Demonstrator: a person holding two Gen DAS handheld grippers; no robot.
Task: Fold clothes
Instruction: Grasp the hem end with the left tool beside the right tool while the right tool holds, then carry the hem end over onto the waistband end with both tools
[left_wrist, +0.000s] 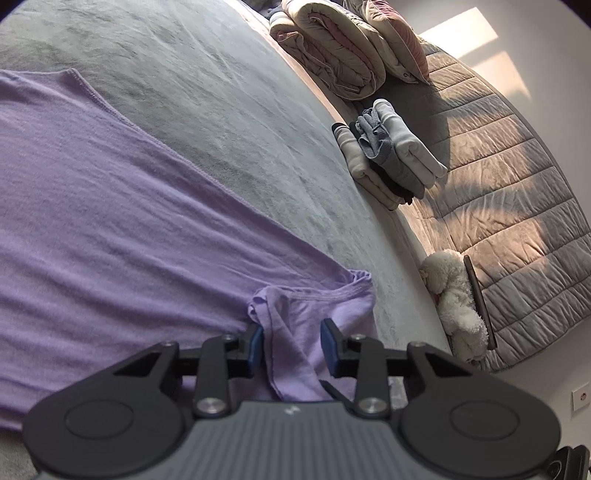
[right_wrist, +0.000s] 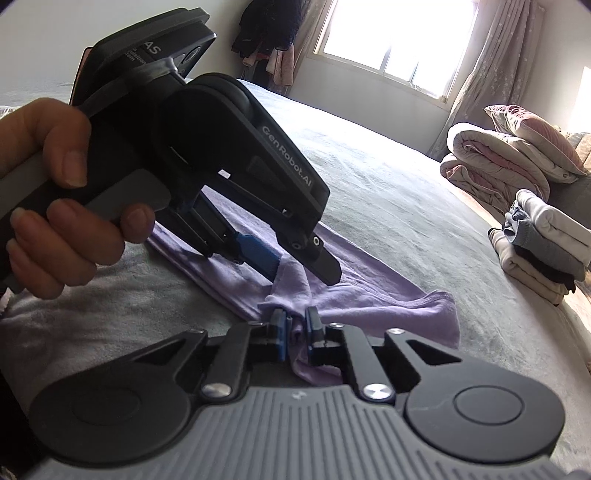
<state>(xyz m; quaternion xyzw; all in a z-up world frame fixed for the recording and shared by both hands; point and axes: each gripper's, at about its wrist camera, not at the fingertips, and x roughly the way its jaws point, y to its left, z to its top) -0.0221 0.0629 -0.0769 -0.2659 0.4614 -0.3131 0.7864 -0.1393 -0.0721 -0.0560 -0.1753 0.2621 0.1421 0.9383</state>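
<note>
A lilac garment (left_wrist: 110, 229) lies spread flat on the grey bed cover (left_wrist: 221, 92). Its near corner is bunched up. My left gripper (left_wrist: 291, 345) is open with that bunched corner lying between its blue pads (left_wrist: 330, 345). In the right wrist view my right gripper (right_wrist: 295, 325) is shut on a fold of the lilac garment (right_wrist: 362, 295) at the same corner. The left gripper (right_wrist: 295, 262) shows there too, held in a hand just above and behind, its fingers over the cloth.
A stack of folded clothes (left_wrist: 391, 158) sits at the bed's far edge, also in the right wrist view (right_wrist: 546, 243). Rolled duvets and a pillow (left_wrist: 343, 48) lie beyond. A quilted mat (left_wrist: 517, 177) and a white plush toy (left_wrist: 454, 302) lie beside the bed.
</note>
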